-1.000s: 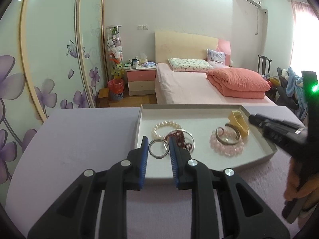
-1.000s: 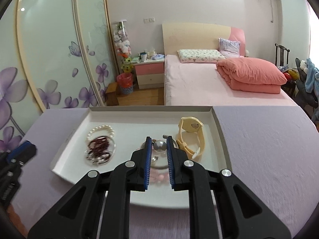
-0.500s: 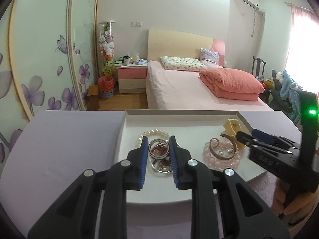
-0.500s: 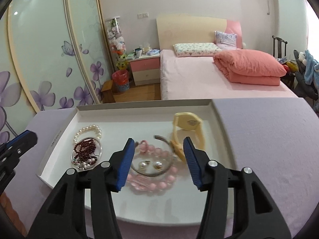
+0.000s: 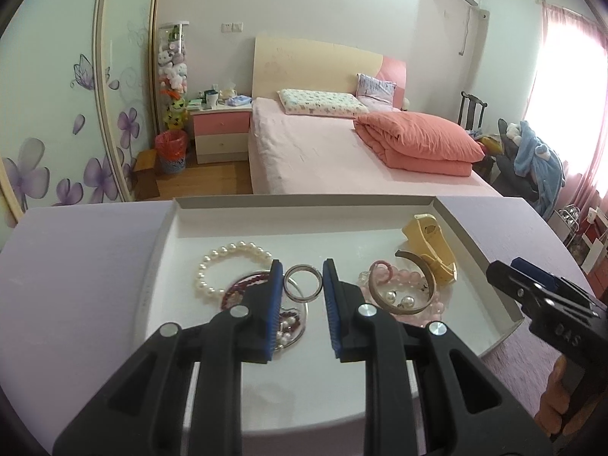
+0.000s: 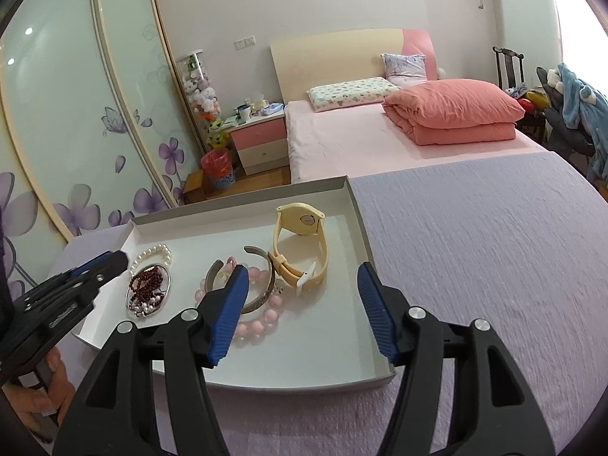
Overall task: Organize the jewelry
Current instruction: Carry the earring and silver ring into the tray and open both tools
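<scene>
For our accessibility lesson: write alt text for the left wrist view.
The left gripper holds a silver metal ring above a shallow white cardboard tray of jewelry on a lilac table. The tray holds a white pearl bracelet, a pink bead bracelet and a yellow plastic watch.

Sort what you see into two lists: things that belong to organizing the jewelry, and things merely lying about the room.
Job: white tray, silver ring held by the left gripper, pearl bracelet, pink bead bracelet, yellow watch, open right gripper.

Lying about: folded quilt, nightstand, red bin.
</scene>
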{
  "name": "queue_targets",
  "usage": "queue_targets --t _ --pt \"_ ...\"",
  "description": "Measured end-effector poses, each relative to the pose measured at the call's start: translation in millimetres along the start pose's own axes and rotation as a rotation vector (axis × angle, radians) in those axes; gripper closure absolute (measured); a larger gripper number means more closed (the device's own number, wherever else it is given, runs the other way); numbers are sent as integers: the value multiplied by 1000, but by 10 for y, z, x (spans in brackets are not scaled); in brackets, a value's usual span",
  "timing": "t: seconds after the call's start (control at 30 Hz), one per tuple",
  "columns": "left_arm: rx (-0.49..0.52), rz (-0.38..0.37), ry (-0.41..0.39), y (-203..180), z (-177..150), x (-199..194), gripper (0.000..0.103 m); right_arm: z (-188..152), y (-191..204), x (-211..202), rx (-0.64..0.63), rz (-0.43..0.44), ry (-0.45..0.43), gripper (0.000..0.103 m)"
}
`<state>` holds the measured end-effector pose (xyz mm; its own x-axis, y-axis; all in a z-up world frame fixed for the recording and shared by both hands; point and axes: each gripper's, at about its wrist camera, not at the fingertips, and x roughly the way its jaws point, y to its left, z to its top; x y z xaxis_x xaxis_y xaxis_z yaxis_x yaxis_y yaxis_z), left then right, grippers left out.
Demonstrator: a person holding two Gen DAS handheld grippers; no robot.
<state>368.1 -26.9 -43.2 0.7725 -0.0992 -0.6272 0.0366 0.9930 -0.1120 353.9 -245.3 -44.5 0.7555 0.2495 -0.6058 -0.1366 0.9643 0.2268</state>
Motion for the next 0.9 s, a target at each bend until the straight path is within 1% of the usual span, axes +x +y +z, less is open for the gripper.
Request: queue_targets --t 0.2,0.23,0.3,0.33,0.37,0.4,0.47,0.6,0.63,0.67,0.77,0.9 --pt "-1 2 13 -22 -12 105 81 -30 1 13 -18 -4 -6 43" --pt "-3 4 12 -12 -14 110 79 -35 0 12 -20 -6 -7 43" --pt "-11 13 8 11 -13 95 57 -40 2 13 -18 -6 -7 42" --pt "-18 33 -8 36 -16 58 40 -39 3 11 -19 -7 -8 40" --pt "-20 42 -19 53 -16 32 33 -38 10 5 -23 -10 -13 37" --pt "-22 45 -29 79 -10 -3 31 -38 22 -3 -26 -13 -18 35" --pt "-41 49 -38 152 -2 -76 22 -47 41 -35 -33 -15 -31 29" --pt "-80 65 -57 285 42 -217 13 -52 101 -91 -34 0 -37 20" --pt "-90 68 -56 316 44 -246 11 -64 128 -113 -35 6 -39 15" --pt "-101 74 -54 354 30 -297 11 -72 153 -134 -36 14 -39 11" --pt "-109 93 -56 425 -27 -479 8 -122 257 -235 -49 31 -45 4" --pt "-108 106 -90 496 -209 -855 7 -260 396 -457 -83 22 -68 2"
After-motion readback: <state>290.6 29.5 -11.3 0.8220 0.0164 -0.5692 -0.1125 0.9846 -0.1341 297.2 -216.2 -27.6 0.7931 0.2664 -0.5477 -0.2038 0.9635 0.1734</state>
